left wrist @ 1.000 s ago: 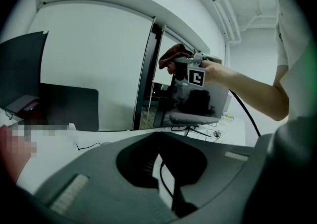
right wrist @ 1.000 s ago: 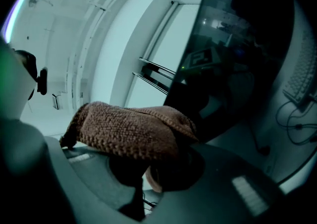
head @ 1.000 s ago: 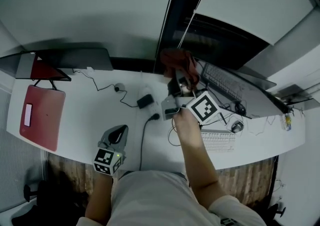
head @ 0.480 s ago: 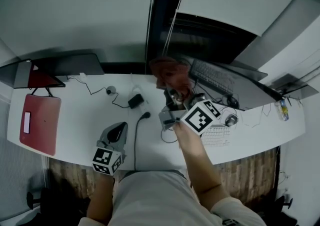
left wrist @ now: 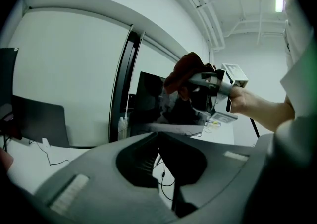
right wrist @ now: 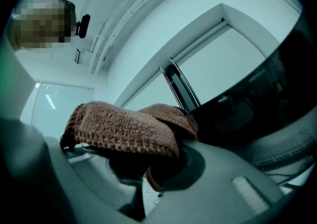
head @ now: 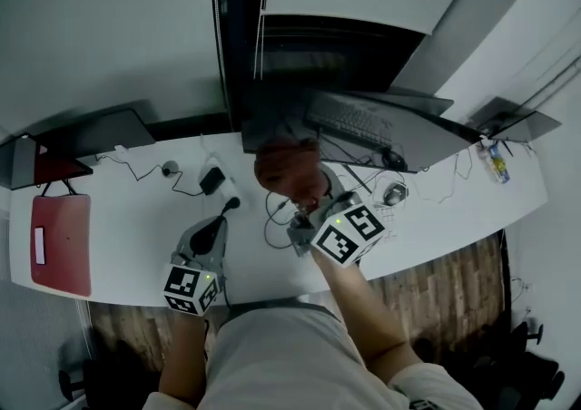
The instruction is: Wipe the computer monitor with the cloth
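A reddish-brown cloth (head: 286, 168) is bunched in my right gripper (head: 307, 198), which is shut on it and held up over the white desk (head: 127, 218), in front of the dark monitor (head: 363, 73). In the right gripper view the cloth (right wrist: 124, 129) drapes over the jaws of the right gripper (right wrist: 148, 163), with the monitor (right wrist: 257, 104) close at the right. My left gripper (head: 207, 240) is low near the desk's front edge, shut and empty. The left gripper (left wrist: 159, 136) looks up at the cloth (left wrist: 184, 69) and the monitor (left wrist: 148, 99).
A keyboard (head: 349, 122) and a mouse (head: 392, 192) lie near the monitor's foot. Cables and a black power adapter (head: 211, 181) cross the middle of the desk. A red folder (head: 59, 231) and a dark laptop (head: 91, 136) sit at the far left.
The right gripper with the cloth has dropped lower and to the left in the head view, nearer my body. The head view has swung round. The left gripper has barely moved.
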`<state>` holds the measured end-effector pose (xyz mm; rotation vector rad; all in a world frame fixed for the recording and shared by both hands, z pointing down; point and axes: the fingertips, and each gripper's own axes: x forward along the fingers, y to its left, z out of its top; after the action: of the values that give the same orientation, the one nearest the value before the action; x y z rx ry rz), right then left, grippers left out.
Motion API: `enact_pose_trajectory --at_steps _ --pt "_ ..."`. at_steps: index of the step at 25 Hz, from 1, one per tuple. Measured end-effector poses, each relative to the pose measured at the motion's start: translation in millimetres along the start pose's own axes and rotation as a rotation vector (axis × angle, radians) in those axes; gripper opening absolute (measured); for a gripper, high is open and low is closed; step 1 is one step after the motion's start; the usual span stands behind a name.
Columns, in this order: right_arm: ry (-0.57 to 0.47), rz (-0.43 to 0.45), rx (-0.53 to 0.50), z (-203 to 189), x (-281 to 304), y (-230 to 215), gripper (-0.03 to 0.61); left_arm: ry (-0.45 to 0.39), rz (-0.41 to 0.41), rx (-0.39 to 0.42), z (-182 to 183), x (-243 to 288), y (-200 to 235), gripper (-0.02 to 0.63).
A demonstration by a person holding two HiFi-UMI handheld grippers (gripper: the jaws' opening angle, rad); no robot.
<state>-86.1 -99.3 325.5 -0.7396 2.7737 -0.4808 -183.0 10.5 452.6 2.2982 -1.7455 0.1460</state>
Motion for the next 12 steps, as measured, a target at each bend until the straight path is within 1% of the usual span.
enact_pose_trajectory --at_steps 7,12 --pt "0.09 -0.1 -0.178 -20 -71 -23 0.04 -0.028 -0.102 0.03 10 23 -57 0.009" --pt "0.151 -0.162 -0.272 -31 -117 -33 0.038 -0.045 -0.167 0.059 14 34 -91 0.009"
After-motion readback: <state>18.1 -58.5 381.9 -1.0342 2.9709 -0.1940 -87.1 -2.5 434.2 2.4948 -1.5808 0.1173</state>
